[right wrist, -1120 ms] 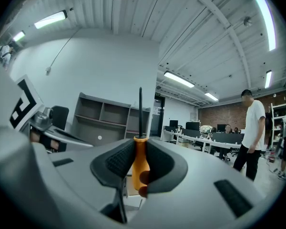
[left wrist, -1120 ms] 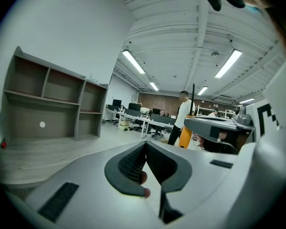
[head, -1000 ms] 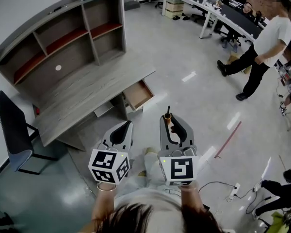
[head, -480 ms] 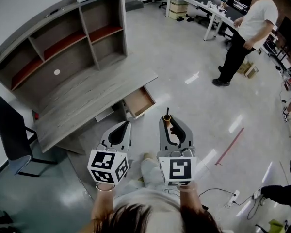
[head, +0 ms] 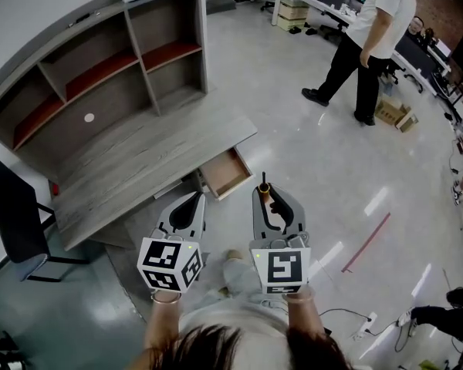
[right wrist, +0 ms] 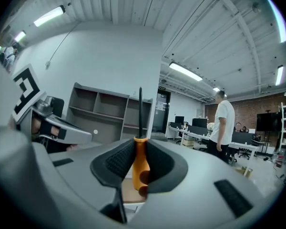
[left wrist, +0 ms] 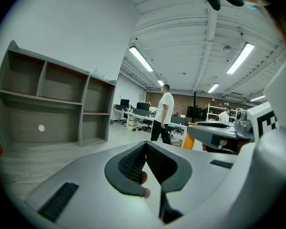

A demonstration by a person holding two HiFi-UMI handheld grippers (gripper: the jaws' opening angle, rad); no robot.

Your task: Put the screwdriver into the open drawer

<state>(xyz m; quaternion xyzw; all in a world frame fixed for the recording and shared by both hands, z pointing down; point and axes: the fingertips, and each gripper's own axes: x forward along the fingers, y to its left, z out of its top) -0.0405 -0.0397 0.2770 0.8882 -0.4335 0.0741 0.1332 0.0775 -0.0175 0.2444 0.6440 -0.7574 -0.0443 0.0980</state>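
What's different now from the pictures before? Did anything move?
The person in the white shirt walked leftward across the floor in the head view. Nothing was grabbed or let go. The right gripper keeps the screwdriver clamped, the left gripper stays shut and empty, and the drawer under the desk is open as before.

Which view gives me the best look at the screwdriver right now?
The right gripper view: the screwdriver fills the centre, orange handle clamped in the right gripper's tongs, black shaft sticking out beyond. The head view shows only its small far end past those tongs; the left gripper view, just an orange sliver.
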